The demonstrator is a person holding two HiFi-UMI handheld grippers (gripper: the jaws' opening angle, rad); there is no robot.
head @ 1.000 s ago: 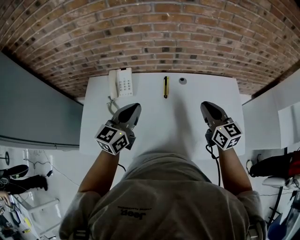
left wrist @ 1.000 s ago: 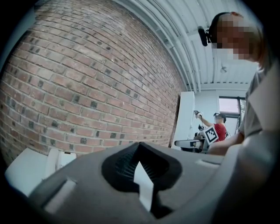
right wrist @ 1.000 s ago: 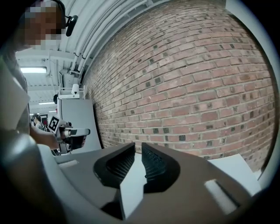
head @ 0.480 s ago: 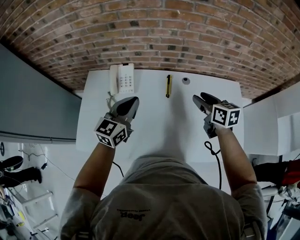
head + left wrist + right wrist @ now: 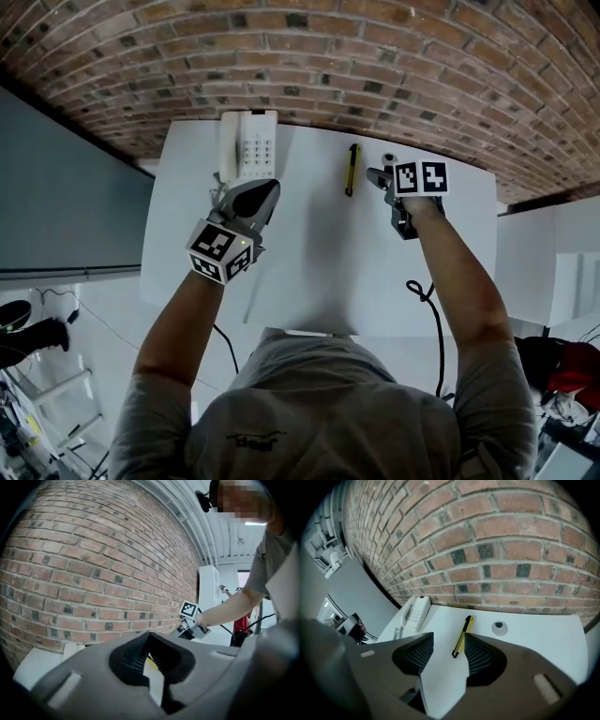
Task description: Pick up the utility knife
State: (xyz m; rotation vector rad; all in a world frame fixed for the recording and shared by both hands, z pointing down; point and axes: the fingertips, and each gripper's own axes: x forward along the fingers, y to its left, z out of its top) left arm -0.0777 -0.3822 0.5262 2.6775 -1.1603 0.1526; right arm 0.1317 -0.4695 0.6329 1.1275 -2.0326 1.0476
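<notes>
Toward twelve o'clock on the tabletop (image 5: 309, 253) lay the utility knife (image 5: 462, 636), so my right gripper (image 5: 446, 645) had just been spreading its empty fingers (image 5: 480, 656) to straddle it, the left gripper (image 5: 265, 192) idle, fingers together.

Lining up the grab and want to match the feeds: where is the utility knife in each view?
Head view: utility knife top centre, on the white table near the wall.
Left gripper view: only a yellow sliver low centre, probably it.
Right gripper view: centre, just ahead of the right gripper, whose jaws have just been opening, empty.
Shared landmark: the brick wall, filling the top of both gripper views.
</notes>
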